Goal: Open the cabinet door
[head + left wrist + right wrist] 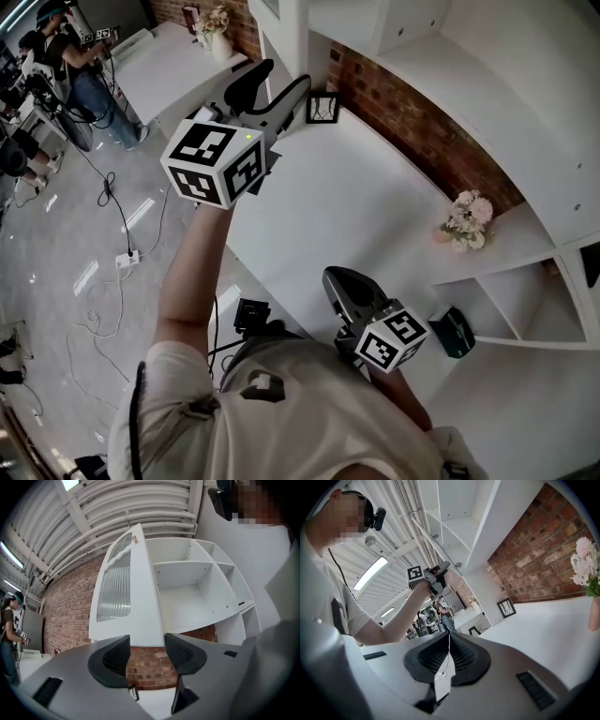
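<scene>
The white cabinet door (140, 611), with a ribbed glass panel (115, 588) and a small knob (134, 539), stands swung out from the open shelves (187, 588). My left gripper (146, 656) is raised in front of it, jaws open. The door's lower edge sits just beyond the fingertips and only brick wall shows in the gap. In the head view the left gripper (272, 89) is held high below the door (281, 33). My right gripper (345, 286) hangs low over the white counter (375, 216); its pads (446, 660) meet with nothing between them.
A vase of pale flowers (466, 223) and a small black picture frame (322, 108) stand on the counter against the brick wall (422, 122). A dark teal object (453, 333) lies by the lower shelves (525, 300). People (80, 66) and floor cables (112, 253) are at left.
</scene>
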